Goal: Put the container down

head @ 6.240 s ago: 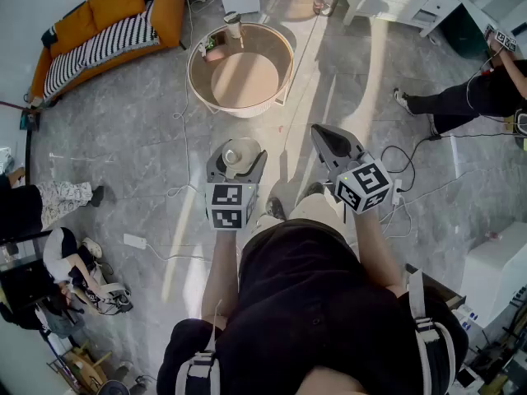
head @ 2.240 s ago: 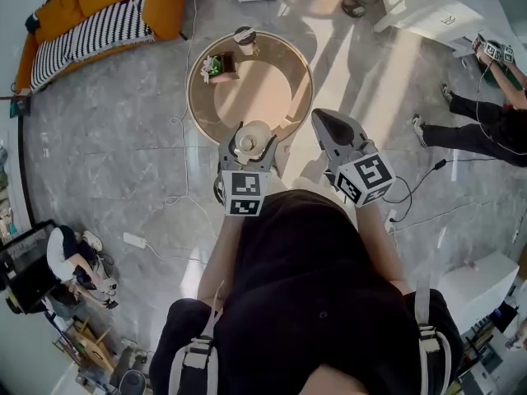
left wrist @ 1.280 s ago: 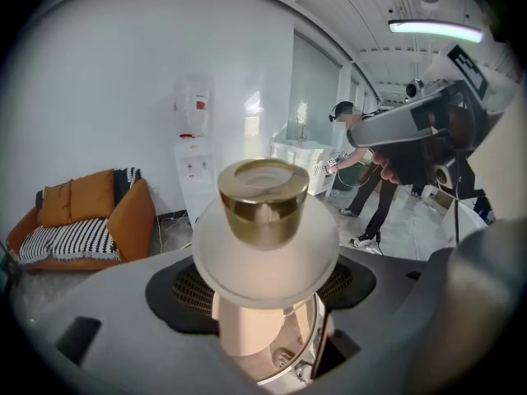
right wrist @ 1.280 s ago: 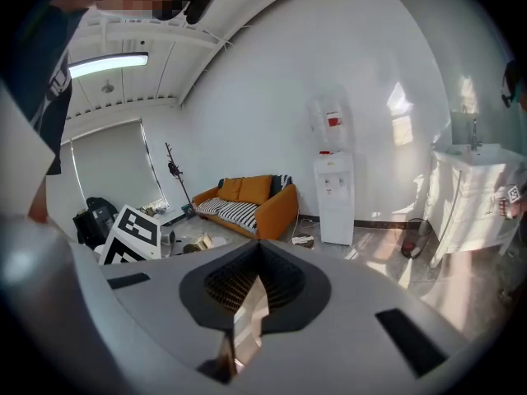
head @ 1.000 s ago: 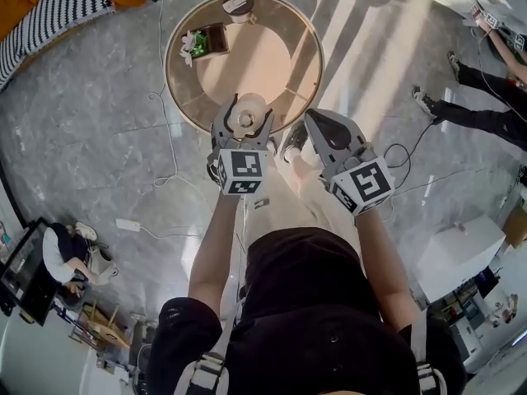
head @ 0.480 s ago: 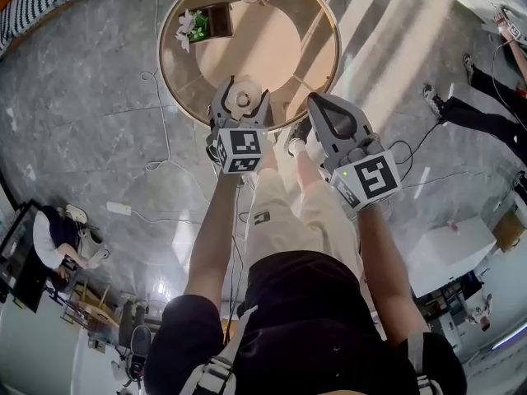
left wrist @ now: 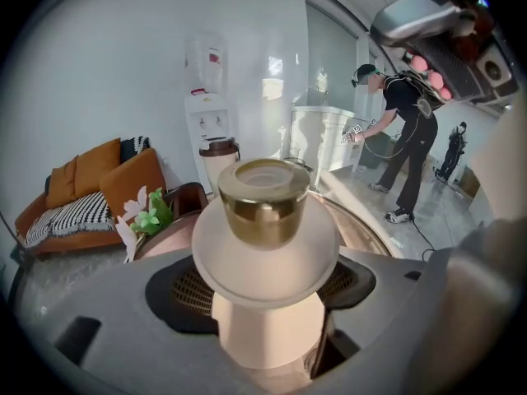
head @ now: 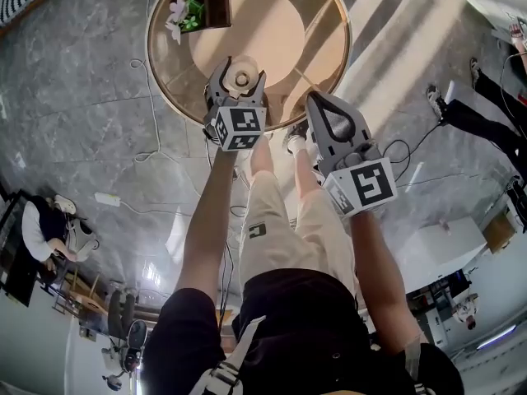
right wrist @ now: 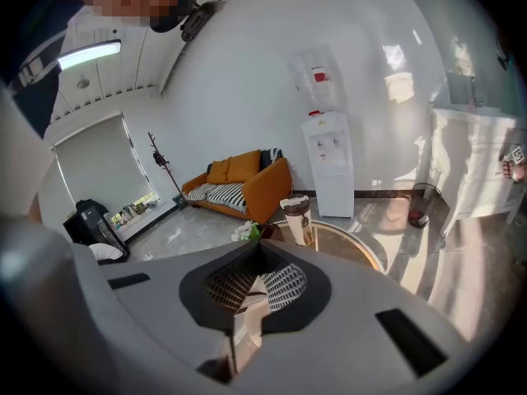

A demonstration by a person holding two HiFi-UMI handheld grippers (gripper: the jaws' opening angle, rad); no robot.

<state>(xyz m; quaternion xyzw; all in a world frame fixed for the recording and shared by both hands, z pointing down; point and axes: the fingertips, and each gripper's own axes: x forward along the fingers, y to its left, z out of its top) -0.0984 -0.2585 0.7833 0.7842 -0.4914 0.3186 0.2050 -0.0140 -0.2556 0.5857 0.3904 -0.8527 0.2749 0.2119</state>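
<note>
The round table lies under your left gripper, whose jaws pinch the cream, gold-capped container upright over the table's near rim. Your right gripper, just beside it, has its jaws pressed together.

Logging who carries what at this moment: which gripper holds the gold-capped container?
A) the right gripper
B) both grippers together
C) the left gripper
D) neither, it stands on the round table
C: the left gripper is closed on the container, while the right gripper is shut with nothing between its jaws.
</note>
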